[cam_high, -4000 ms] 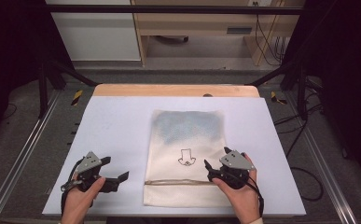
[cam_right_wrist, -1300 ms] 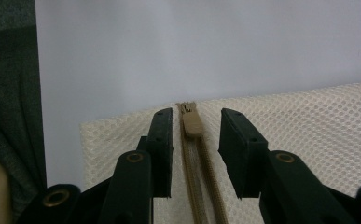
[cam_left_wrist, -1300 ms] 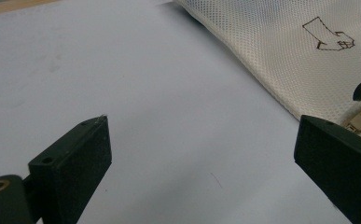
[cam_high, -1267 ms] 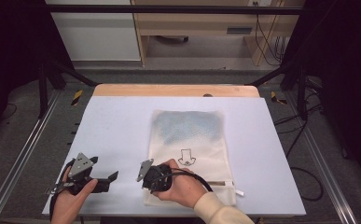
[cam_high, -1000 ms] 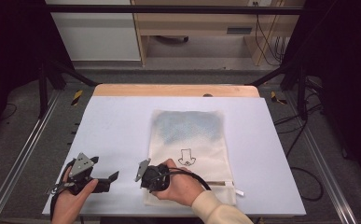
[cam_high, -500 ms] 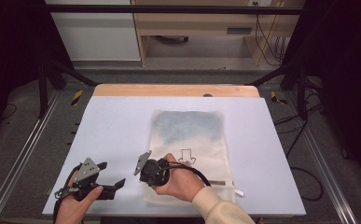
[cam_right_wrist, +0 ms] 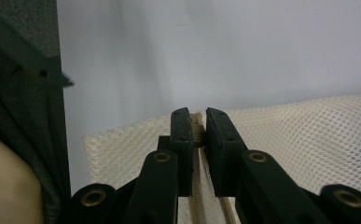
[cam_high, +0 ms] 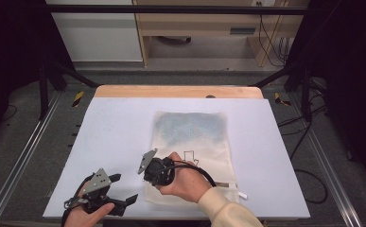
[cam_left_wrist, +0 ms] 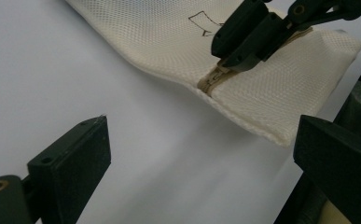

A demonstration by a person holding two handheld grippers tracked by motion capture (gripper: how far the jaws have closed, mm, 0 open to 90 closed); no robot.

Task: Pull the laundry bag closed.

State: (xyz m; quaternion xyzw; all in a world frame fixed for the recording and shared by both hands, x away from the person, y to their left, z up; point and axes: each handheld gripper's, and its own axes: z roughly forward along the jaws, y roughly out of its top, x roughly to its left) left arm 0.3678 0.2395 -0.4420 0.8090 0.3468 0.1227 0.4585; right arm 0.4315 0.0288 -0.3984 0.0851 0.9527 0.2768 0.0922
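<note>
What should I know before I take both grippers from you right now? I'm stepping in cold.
Right gripper: shut on the zipper pull at the left end of the mesh bag.
Left gripper: open, holding nothing, beside the bag's near left corner.
Bag lies flat on the white table, zipper along its near edge.
Done: pull gripped.
Left: I can't tell how far the zipper is open; probably steady the corner with the left.

Bag [cam_high: 190, 156]: cream woven mesh cloth, matt, open honeycomb weave; tan zipper [cam_left_wrist: 215, 77] tape sewn across it. My jaws: matt black plastic, brass-coloured pivot pins, on both my right gripper [cam_right_wrist: 196, 128] and left gripper [cam_left_wrist: 201, 158]. Table [cam_high: 114, 127]: smooth, matt white sheet; bare wood far edge.
</note>
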